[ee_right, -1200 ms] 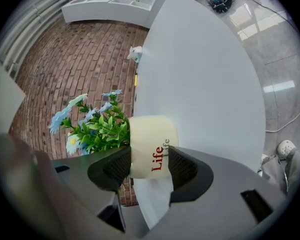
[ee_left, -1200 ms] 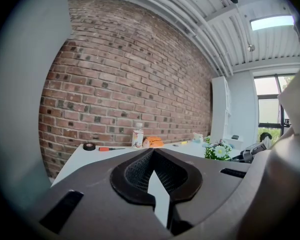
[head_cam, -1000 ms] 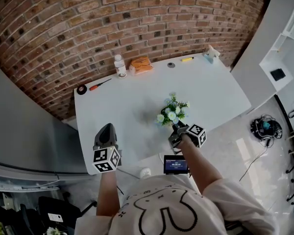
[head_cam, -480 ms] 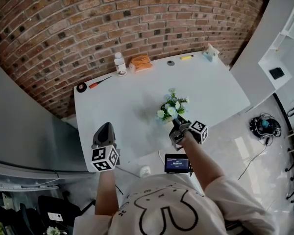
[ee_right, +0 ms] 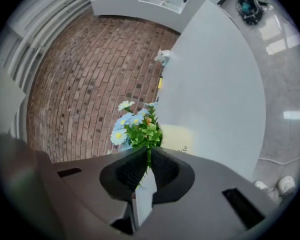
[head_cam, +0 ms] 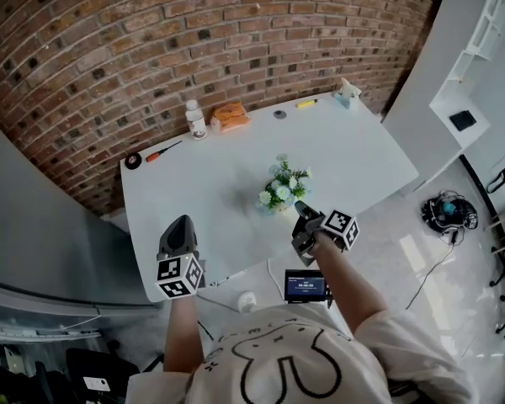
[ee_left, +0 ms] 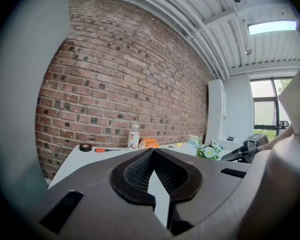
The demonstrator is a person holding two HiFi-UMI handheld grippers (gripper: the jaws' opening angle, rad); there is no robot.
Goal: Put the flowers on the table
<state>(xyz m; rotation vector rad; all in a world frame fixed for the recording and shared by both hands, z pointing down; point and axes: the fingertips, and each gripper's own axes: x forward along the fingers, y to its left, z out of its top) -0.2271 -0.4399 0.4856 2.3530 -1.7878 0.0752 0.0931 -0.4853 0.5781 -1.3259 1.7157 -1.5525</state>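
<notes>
Table open beside flowers; bottle, screwdriver line far edge.

Left hand-held gripper: forearm extended, held almost level over the near-left edge of the surface, jaws together, nothing between them. Right hand-held gripper: at the surface's near edge, jaws just closed, pinching the stems of the flowers.

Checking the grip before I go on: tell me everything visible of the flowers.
The flowers are an artificial-looking bunch: pale blue and white daisy heads with yellow centres over green leaves, in a cream pot, by the near edge of the white table. The right gripper, whose jaws have just been closing, pinches a green sprig; whether the pot is lifted is unclear.
</notes>
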